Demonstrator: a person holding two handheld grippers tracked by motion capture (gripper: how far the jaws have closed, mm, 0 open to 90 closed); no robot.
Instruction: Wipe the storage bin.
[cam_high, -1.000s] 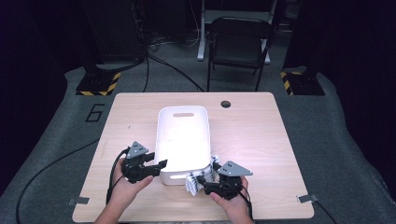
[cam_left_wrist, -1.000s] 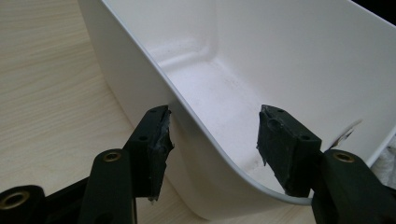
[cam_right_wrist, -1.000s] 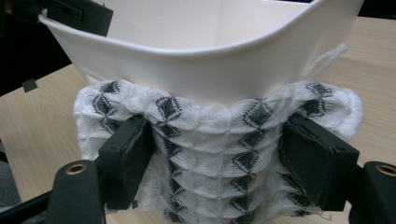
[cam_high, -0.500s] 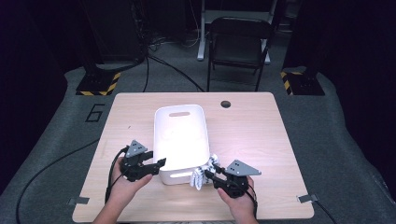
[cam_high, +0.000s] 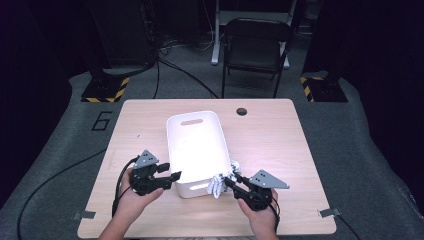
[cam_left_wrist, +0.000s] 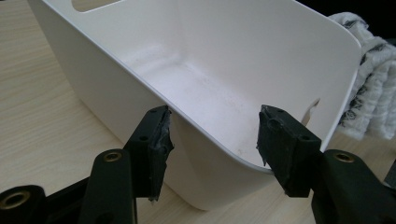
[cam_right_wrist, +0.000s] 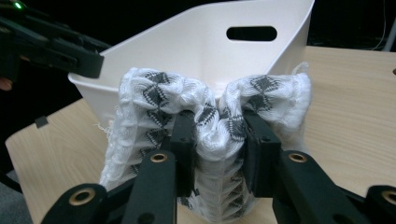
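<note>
One camera sits high above the person's side and looks forward and down on the whole counter (cam_high: 280, 150). The other two ride low, just behind the fingers (cam_left_wrist: 156, 140). One looks close into the white tub (cam_high: 197, 145), right past its fingers. The other faces the tub's end from nearby. All three see the tub.

bin (cam_high: 197, 150) on table (cam_high: 280, 145), cloth (cam_high: 220, 181) beside bin
</note>
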